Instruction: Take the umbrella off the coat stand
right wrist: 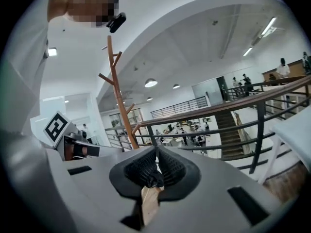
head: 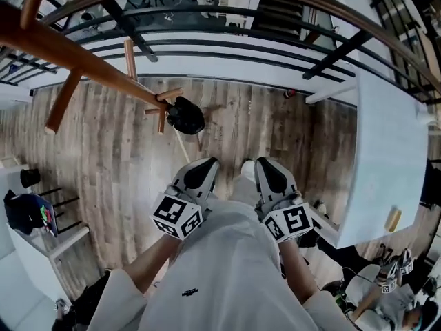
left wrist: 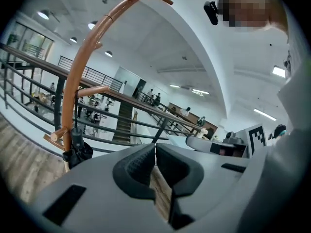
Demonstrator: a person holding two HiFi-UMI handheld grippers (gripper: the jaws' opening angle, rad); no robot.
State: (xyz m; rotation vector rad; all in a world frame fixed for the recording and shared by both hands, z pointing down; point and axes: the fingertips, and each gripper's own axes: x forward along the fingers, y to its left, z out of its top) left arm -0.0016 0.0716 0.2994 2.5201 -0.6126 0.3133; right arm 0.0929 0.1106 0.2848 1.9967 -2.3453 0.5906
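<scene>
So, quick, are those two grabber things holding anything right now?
Left gripper: jaws closed, nothing between them.
Right gripper: jaws closed, holding nothing.

Free room over the grey-brown wood-plank floor (head: 110, 178) ahead of me, left to centre. Brown wooden coat stand (head: 76, 57) w/ pegs slants across upper left. Black metal railing (head: 337, 54) closes the far side; white tabletop (head: 386, 136) blocks rt.

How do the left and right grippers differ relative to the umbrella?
The left gripper is nearer the umbrella, the right gripper farther. In the head view the left gripper sits just below it, the right gripper beside the white table. Both are shut, holding nothing.
</scene>
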